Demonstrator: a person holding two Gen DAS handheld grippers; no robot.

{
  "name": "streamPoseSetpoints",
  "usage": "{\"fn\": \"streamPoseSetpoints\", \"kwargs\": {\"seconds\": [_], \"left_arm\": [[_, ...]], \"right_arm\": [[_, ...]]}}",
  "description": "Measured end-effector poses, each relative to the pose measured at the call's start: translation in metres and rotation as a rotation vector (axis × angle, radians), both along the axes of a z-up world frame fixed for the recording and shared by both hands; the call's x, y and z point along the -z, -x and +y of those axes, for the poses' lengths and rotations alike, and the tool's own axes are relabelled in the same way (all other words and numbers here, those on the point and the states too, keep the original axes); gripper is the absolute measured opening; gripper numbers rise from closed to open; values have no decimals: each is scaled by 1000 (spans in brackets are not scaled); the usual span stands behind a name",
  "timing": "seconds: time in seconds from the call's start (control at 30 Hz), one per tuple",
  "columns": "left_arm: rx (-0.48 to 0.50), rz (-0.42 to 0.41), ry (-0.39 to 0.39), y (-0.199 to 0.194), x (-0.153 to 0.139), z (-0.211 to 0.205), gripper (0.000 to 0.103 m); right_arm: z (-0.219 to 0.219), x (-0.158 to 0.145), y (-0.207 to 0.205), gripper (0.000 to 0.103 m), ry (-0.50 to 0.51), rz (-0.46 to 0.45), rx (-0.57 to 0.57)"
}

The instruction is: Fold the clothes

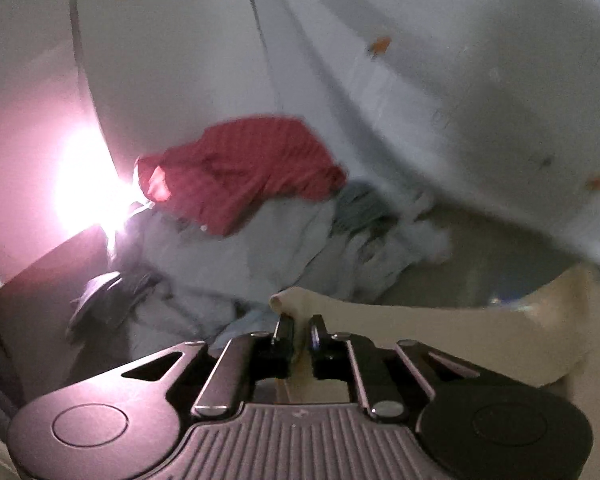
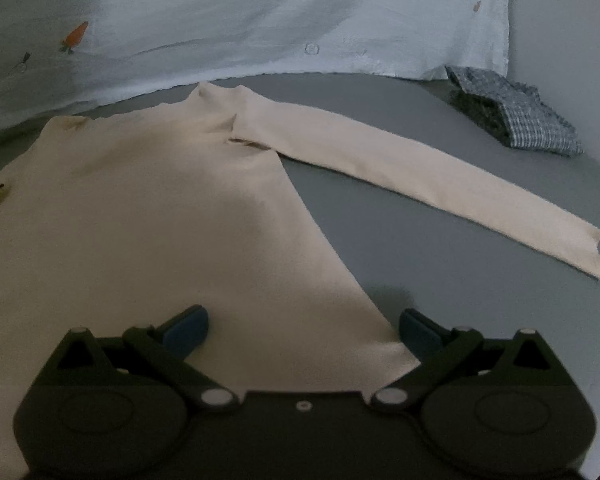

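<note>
While the cream top (image 2: 140, 216) lies flat on the grey bed (image 2: 440, 248), one sleeve (image 2: 420, 184) stretched toward the right edge, sleeve folding is in hand. Left gripper (image 1: 300, 330), jaws narrow, has the other sleeve's cuff (image 1: 288, 300) between them; whether the pads still press is unclear. Right gripper (image 2: 302, 330) hangs wide open over the hem corner, holding nothing. Next, likely: lay the cuff across the body.

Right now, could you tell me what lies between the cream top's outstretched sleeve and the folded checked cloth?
Only bare grey surface, seen in the right wrist view, separates sleeve and checked cloth.
</note>
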State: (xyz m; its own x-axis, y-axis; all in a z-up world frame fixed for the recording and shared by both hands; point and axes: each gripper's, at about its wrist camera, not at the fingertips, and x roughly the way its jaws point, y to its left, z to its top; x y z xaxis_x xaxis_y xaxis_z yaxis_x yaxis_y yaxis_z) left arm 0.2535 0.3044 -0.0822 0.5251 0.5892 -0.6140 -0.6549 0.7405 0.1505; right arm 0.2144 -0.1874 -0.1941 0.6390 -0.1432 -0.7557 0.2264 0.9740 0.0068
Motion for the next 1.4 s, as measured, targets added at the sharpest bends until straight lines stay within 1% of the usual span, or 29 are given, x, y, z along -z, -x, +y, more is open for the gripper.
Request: {"fn": "streamPoseSetpoints", "kwargs": {"seconds": [0.03, 0.07, 0.1, 0.17, 0.2, 0.23, 0.27, 0.33, 0.4, 0.47, 0.5, 0.53, 0.57, 0.6, 0.63, 0.67, 0.7, 0.73, 0.77, 0.87, 1.0, 1.03, 1.07, 1.1, 1.13, 1.17, 1.23, 1.3, 1.4], "left_arm": [[-36, 28, -3, -1, 6, 3, 21], [-64, 32, 13, 3, 7, 6, 21], [-73, 15, 33, 8, 6, 7, 25], [-43, -27, 70, 19, 3, 2, 39], [7, -29, 95, 22, 4, -6, 47], [66, -26, 122, 25, 5, -14, 51], [151, -12, 157, 25, 8, -27, 52], [347, 34, 238, 25, 20, -58, 62], [547, 98, 323, 22, 36, -94, 66], [702, 162, 375, 20, 53, -128, 66], [738, 198, 364, 19, 60, -142, 66], [759, 226, 348, 18, 66, -153, 65], [778, 252, 333, 17, 71, -163, 65], [795, 278, 317, 16, 77, -173, 57], [787, 296, 309, 15, 81, -179, 32], [768, 313, 304, 14, 85, -183, 27], [750, 311, 315, 13, 87, -185, 11], [728, 313, 327, 12, 86, -186, 6], [702, 324, 317, 12, 83, -189, 5], [611, 365, 291, 18, 78, -192, 3], [456, 384, 385, 26, 82, -174, 6], [435, 389, 380, 28, 80, -174, 9], [420, 394, 365, 30, 78, -176, 9], [411, 397, 347, 31, 76, -178, 10], [403, 404, 335, 33, 75, -182, 10], [396, 413, 326, 34, 76, -187, 10], [378, 428, 309, 38, 80, -198, 10], [362, 433, 279, 40, 83, -208, 10], [329, 437, 249, 39, 87, -217, 10]], "right_arm": [[-2, -2, 2, 100, -7, 10, -4], [-4, -5, 6, 92, -9, 11, -9], [-6, -10, 11, 90, -9, 8, -16], [-9, -19, 23, 90, -3, -8, -30], [-13, -23, 30, 90, 3, -14, -27], [-19, -26, 37, 90, -2, -15, -14], [-26, -27, 42, 90, -15, -11, 2], [-40, -25, 50, 90, -51, 1, 47], [-53, -20, 54, 88, -92, 15, 86], [-57, -15, 54, 70, -112, 38, 82], [-55, -13, 54, 68, -97, 51, 63], [-53, -11, 54, 60, -83, 63, 43], [-50, -11, 54, 40, -70, 63, 5], [-47, -13, 53, 29, -59, 60, -33], [-44, -14, 53, 16, -46, 61, -62], [-42, -16, 52, 6, -33, 65, -88], [-41, -17, 52, 5, -20, 70, -112], [-42, -20, 54, 4, -20, 71, -134], [-46, -23, 56, 3, -39, 73, -150], [-63, -31, 65, 2, -121, 92, -185], [-82, -27, 74, 4, -166, 150, -271], [-89, -29, 74, 9, -178, 151, -279], [-101, -31, 73, 31, -198, 142, -268], [-116, -36, 72, 46, -214, 116, -235], [-134, -41, 71, 68, -223, 72, -183], [-158, -45, 69, 71, -227, 16, -106], [-200, -48, 63, 71, -218, -48, 41], [-245, -42, 52, 71, -174, -71, 183], [-291, -29, 34, 71, -121, -84, 291]]}}
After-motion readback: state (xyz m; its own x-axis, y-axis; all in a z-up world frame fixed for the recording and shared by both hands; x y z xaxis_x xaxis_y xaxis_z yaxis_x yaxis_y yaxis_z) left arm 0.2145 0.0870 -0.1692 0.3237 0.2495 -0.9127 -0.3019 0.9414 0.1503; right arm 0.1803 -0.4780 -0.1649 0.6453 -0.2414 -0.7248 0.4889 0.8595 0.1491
